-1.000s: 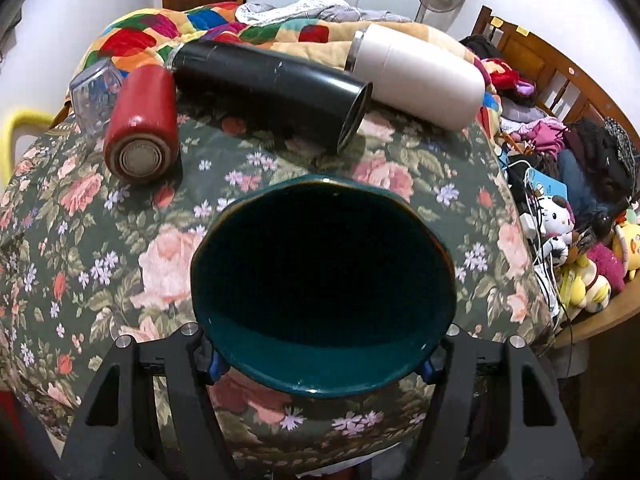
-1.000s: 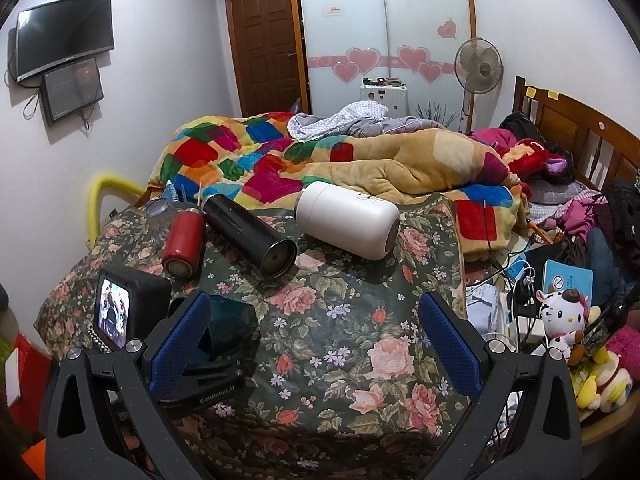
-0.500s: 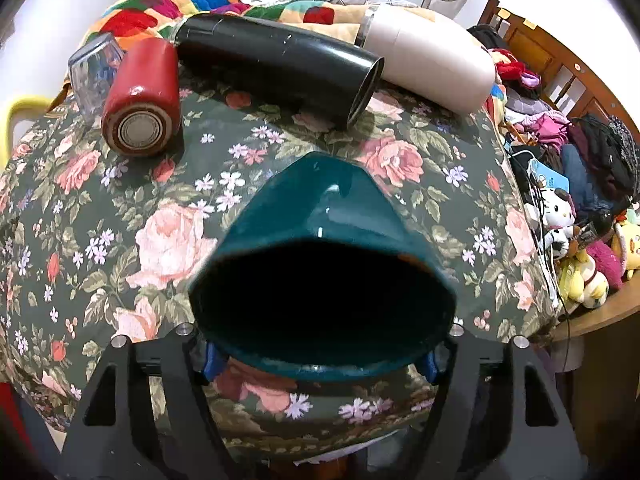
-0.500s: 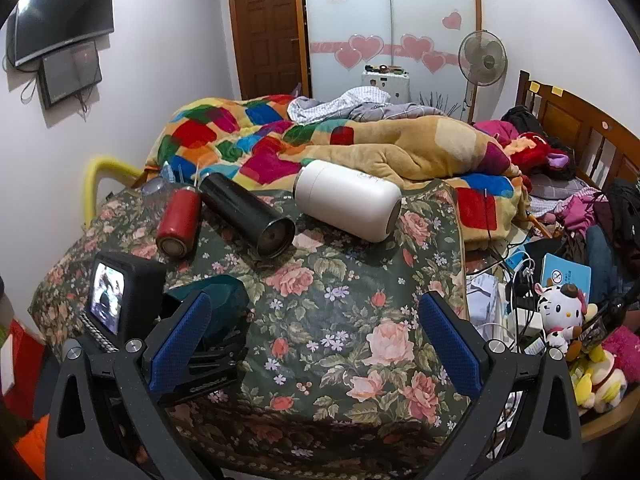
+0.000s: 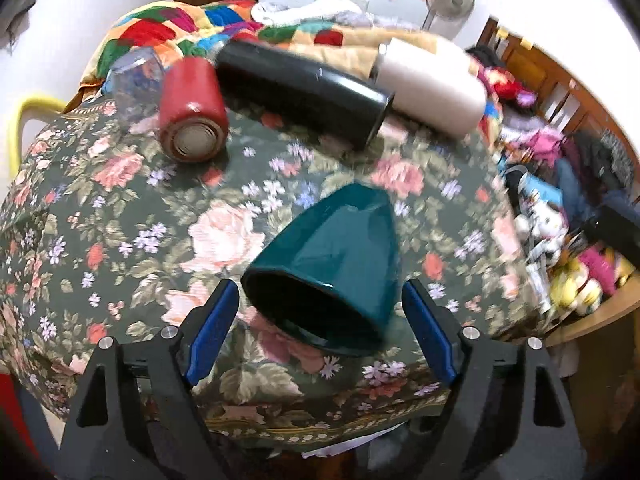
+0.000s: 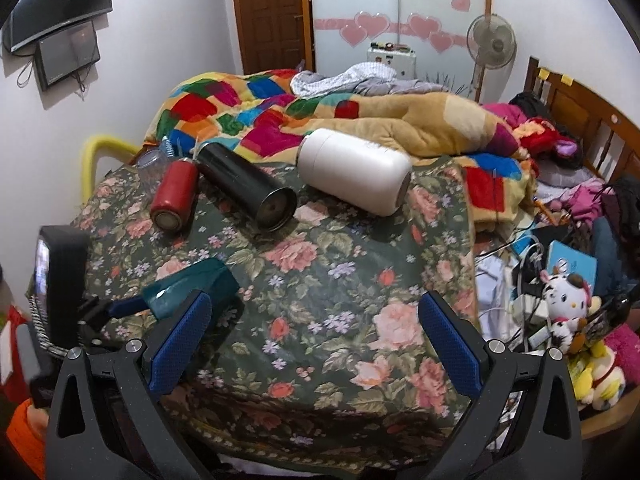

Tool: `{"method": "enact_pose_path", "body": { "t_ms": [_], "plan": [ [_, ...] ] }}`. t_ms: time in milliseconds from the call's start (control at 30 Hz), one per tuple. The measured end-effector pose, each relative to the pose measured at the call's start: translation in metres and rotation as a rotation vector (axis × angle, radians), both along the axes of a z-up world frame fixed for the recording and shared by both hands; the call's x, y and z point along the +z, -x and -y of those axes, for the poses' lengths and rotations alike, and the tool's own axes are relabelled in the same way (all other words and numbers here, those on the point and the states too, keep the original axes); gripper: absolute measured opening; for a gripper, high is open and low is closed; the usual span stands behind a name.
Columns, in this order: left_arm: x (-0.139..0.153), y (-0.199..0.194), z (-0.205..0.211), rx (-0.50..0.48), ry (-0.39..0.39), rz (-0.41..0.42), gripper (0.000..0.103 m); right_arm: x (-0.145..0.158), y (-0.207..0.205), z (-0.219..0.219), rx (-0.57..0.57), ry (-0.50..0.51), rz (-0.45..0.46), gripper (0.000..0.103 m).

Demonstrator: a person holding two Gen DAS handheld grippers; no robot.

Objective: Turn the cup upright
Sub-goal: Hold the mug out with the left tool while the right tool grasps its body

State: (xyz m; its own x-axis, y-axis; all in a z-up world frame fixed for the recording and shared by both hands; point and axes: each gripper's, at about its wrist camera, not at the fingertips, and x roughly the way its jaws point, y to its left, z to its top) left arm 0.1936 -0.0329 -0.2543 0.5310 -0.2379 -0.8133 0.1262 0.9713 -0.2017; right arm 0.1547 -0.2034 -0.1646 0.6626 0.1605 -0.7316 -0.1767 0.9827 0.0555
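Note:
A dark teal cup [image 5: 336, 264] lies on its side on the floral tablecloth [image 5: 120, 240], its mouth facing my left gripper. My left gripper [image 5: 320, 332] is open, its blue pads [image 5: 212, 332] standing apart from the cup's rim on either side. The cup also shows in the right wrist view [image 6: 192, 288], at the left, with the left gripper behind it. My right gripper [image 6: 316, 344] is open and empty above the near part of the table.
A red can [image 5: 192, 108], a black tumbler [image 5: 304, 88] and a white tumbler [image 5: 432, 84] lie on their sides at the table's far edge. A clear glass [image 5: 132, 76] lies far left. A bed with a patchwork quilt [image 6: 248, 116] is behind; clutter and toys [image 6: 568, 308] are right.
My left gripper opened and let go of the teal cup, which now lies on its side on the cloth. The gripper pulled back slightly. The right gripper rose a little.

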Motion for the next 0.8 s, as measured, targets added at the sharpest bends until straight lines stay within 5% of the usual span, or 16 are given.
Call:
{"method": "enact_pose_path", "body": {
  "t_ms": [267,567,800],
  "plan": [
    [0.034,0.022,-0.040,0.076,-0.030,0.088,0.083,-0.028,-0.018,-0.039,0.160,0.058,-0.063,0.103],
    [0.019,0.046,-0.101,0.225,-0.062,0.034,0.083,-0.065,-0.038,-0.116,0.555,0.321,-0.127,0.101],
    [0.005,0.062,-0.124,0.284,-0.049,0.009,0.083,-0.086,-0.046,-0.152,0.730,0.453,-0.183,0.101]
  ]
}}
